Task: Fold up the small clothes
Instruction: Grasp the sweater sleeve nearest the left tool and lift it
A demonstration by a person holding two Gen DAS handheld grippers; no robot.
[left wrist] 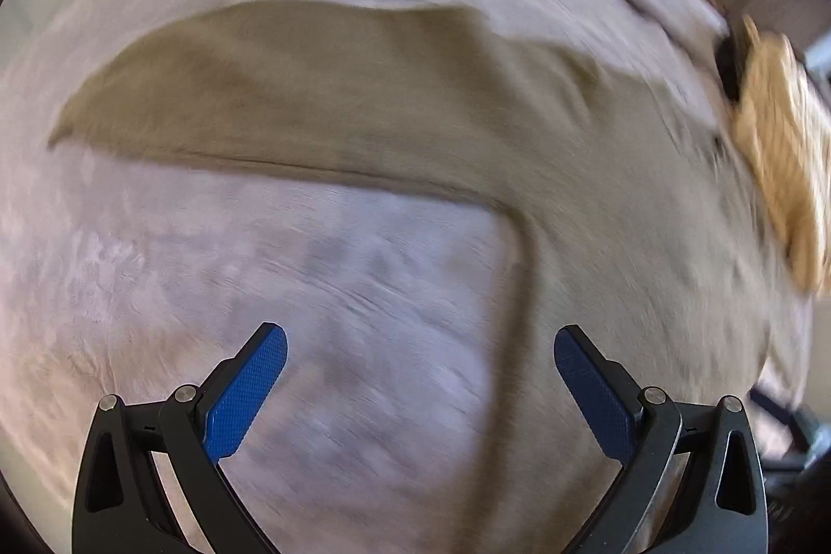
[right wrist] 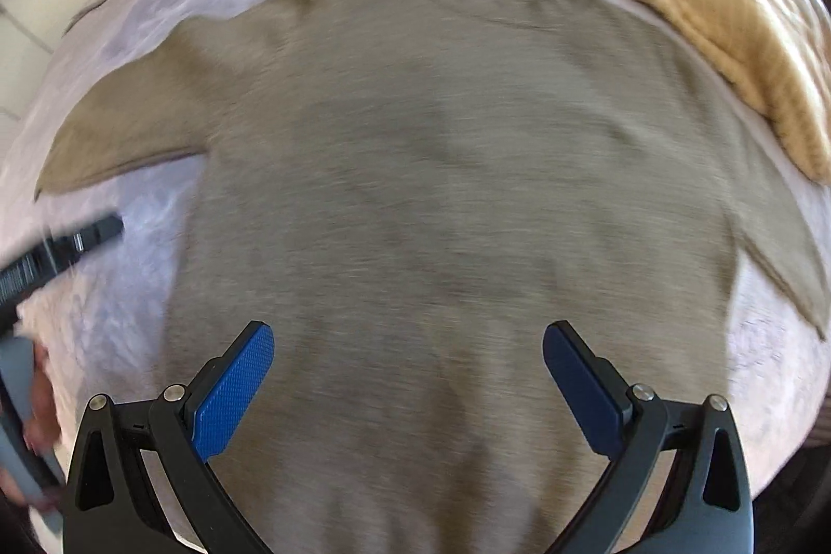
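Observation:
A taupe long-sleeved shirt (right wrist: pixel 441 190) lies spread flat on a pale lilac bed cover (right wrist: pixel 130 273), sleeves stretched out to both sides. In the left wrist view its left sleeve (left wrist: pixel 291 97) runs across the upper half and the body (left wrist: pixel 623 242) fills the right. My left gripper (left wrist: pixel 419 349) hangs open over the bare cover, in the corner between sleeve and body, holding nothing. My right gripper (right wrist: pixel 408 343) stands open above the lower middle of the shirt, nothing between its blue pads (right wrist: pixel 233 393). Both views are motion-blurred.
A cream knitted garment (right wrist: pixel 727 9) lies at the far right beside the shirt's shoulder; the same cream knitted garment (left wrist: pixel 784 159) reaches the left wrist view's right edge. The other gripper's black body (right wrist: pixel 57 253) and a hand (right wrist: pixel 41 408) enter from the left. Bed edge and wall lie at upper left.

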